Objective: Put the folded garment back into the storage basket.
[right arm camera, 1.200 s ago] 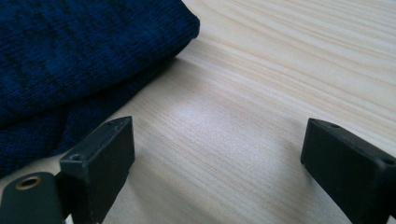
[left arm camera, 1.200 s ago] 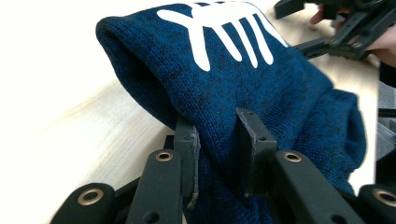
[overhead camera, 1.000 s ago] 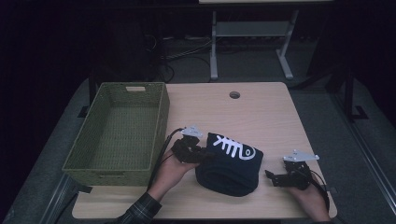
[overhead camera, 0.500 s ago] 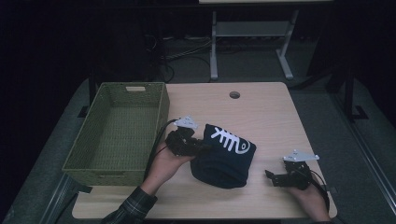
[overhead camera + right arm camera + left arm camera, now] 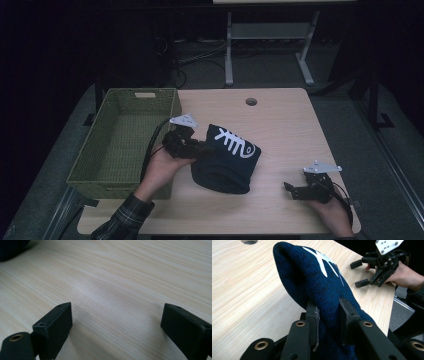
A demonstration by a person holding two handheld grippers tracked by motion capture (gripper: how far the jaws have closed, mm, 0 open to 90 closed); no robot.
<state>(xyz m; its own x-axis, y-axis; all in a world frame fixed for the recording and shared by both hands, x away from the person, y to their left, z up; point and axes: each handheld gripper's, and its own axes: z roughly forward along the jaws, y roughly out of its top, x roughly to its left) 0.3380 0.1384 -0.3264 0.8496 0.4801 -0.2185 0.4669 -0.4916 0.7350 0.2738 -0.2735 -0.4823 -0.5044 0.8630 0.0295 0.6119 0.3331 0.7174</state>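
I work at a pale wooden table with a round cable hole near its far edge. Around it the room is dark: grey floor, a tangle of cables and the white legs of a stand beyond the table. A green woven basket sits on the table's left part, with nothing in it that I can see.

My left gripper is just right of the basket's right wall, and it pinches a fold of a dark blue knitted garment with a white fish-bone pattern. In the left gripper view my two black jaws press the cloth from both sides, and the garment stretches away from them in a raised ridge above the wood. From the high view, its far end droops toward the middle of the table.

My right gripper rests near the table's front right corner, well apart from the garment. Its jaws stand spread, with only bare wood between them.
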